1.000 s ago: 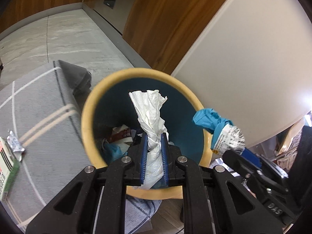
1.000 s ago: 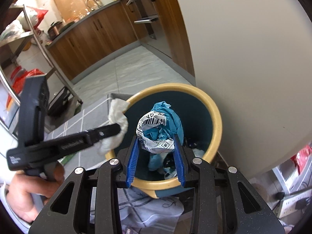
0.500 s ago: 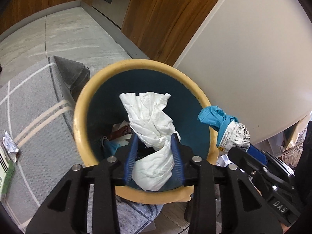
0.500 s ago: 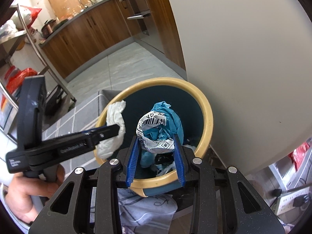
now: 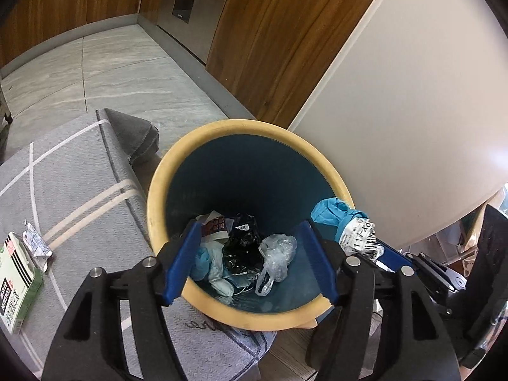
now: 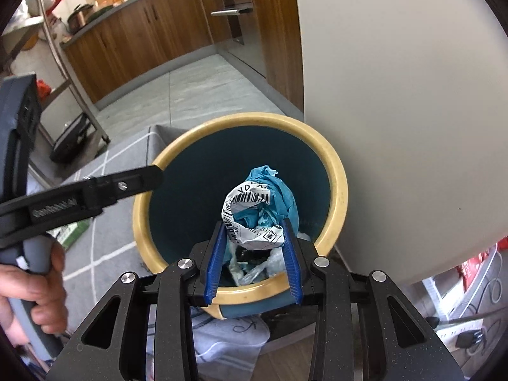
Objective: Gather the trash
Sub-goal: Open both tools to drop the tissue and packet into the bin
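1. The step in hand is dropping collected trash into the bin [image 5: 250, 133], a yellow-rimmed, blue-lined can standing on the floor against a pale wall, at the corner of a grey rug [image 5: 73, 184].
2. The left gripper [image 5: 250, 260] hangs over the bin mouth; its fingers [image 5: 182, 258] have just been opening and now stand wide with nothing between them. White and clear scraps lie at the bin's bottom beneath it.
3. The right gripper [image 6: 254, 254] is also above the bin, toward its wall-side rim. Its fingers [image 6: 217, 254] stand narrow, clamped on a crumpled blue wad with a barcode label [image 6: 257, 209], which is held over the opening, not yet inside.
4. The next move, as I judge it, calls for the right fingers to spread so the wad falls clear of the rim; it sits close to the edge, so a slight shift toward the bin's centre would be safer.
5. More litter remains on the rug's left edge: a green-and-white carton [image 5: 16, 282] and a small foil wrapper [image 5: 36, 244] just beside it. The emptied left gripper looks best placed to fetch them.
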Demonstrator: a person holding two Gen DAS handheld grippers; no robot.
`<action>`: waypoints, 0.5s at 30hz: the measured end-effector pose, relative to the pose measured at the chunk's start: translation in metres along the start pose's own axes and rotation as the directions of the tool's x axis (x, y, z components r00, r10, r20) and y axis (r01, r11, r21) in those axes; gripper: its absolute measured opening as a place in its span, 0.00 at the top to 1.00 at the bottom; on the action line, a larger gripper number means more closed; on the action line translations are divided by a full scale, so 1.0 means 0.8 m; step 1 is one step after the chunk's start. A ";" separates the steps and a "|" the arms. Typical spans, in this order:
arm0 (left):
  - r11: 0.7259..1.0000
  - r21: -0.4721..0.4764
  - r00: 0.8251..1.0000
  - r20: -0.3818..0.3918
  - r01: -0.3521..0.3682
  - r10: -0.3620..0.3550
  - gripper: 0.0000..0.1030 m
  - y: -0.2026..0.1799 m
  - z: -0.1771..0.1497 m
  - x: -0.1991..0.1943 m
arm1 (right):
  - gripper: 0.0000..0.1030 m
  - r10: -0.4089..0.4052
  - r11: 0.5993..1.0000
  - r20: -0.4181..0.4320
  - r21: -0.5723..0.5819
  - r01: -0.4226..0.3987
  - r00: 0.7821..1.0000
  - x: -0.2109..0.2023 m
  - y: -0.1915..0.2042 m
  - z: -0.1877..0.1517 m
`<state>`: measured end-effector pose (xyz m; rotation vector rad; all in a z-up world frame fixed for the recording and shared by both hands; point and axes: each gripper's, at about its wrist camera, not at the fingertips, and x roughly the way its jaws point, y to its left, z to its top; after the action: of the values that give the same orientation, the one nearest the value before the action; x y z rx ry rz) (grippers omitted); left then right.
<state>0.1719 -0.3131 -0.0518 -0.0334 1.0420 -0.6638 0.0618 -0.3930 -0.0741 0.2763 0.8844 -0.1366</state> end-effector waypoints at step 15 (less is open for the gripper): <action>0.990 0.052 0.990 0.061 -0.129 0.125 0.17 0.070 -0.013 -0.078 | 0.30 -0.003 0.999 0.012 -0.032 0.004 1.000 -0.006 0.021 0.009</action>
<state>0.1702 -0.2324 -0.0264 0.0621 0.9612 -0.5729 0.0678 -0.3789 -0.0627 0.2436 0.8747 -0.1269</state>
